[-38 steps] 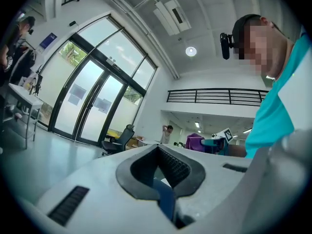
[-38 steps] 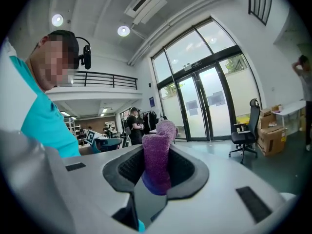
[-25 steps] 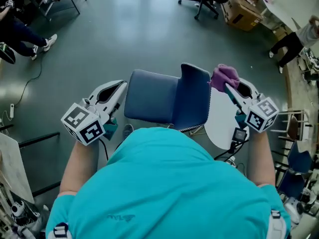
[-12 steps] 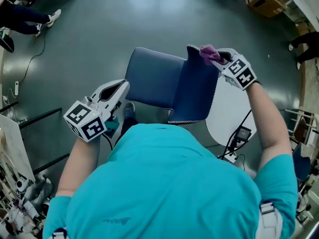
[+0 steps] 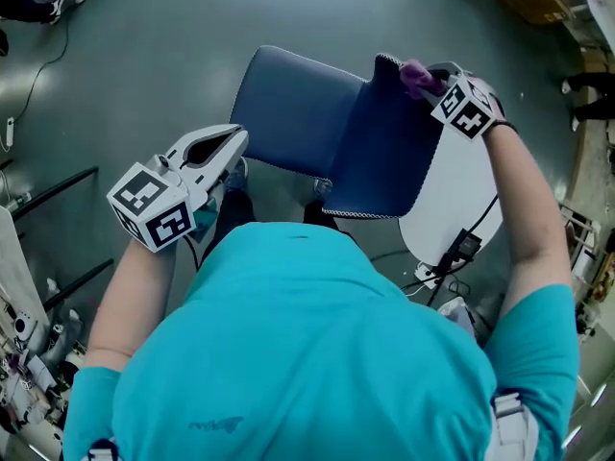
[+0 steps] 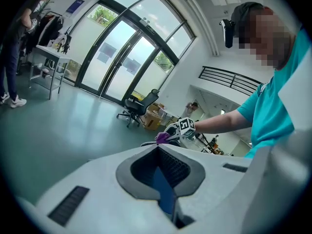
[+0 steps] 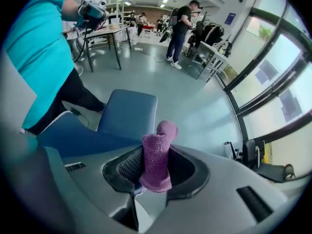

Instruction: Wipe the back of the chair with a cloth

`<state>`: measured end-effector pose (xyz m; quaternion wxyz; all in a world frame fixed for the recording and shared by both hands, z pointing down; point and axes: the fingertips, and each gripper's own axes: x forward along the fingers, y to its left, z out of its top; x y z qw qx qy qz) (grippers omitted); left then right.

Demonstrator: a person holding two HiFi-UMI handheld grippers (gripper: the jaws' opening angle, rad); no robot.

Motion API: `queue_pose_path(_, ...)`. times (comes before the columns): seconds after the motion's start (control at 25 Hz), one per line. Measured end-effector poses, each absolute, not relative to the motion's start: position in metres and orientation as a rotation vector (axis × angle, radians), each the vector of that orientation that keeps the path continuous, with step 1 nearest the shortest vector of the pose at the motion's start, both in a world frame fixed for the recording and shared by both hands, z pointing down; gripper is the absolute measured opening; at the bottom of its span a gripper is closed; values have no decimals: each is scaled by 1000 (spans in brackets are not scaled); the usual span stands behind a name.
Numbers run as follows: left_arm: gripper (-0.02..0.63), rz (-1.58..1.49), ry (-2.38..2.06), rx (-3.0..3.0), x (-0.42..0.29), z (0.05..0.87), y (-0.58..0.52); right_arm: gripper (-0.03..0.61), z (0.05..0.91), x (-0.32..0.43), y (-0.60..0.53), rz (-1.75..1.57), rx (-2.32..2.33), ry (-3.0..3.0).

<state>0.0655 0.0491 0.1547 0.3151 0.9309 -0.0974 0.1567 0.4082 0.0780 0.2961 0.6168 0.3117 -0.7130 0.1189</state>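
The right gripper (image 5: pixel 428 79) is closed on the purple cloth (image 5: pixel 413 73). The cloth sticks out past its jaws and touches the top corner of the chair back (image 5: pixel 384 152). The left gripper (image 5: pixel 231 148) has its jaws together and holds nothing; the seat (image 5: pixel 288 113) is just beside its tip.

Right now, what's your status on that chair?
Right gripper shut on purple cloth, at the top edge of the chair back. Left gripper shut, empty, off beside the seat. Nothing seen blocking the back.
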Motion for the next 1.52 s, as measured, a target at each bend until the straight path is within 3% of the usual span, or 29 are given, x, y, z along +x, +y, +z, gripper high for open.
queue_pose_path(0.32, -5, 389, -226, 2435, 56, 184, 59, 115, 328, 397, 102, 267, 532, -1534)
queue_pose_path(1.52, -5, 360, -198, 2448, 57, 189, 59, 114, 318, 372, 147, 360, 546, -1534)
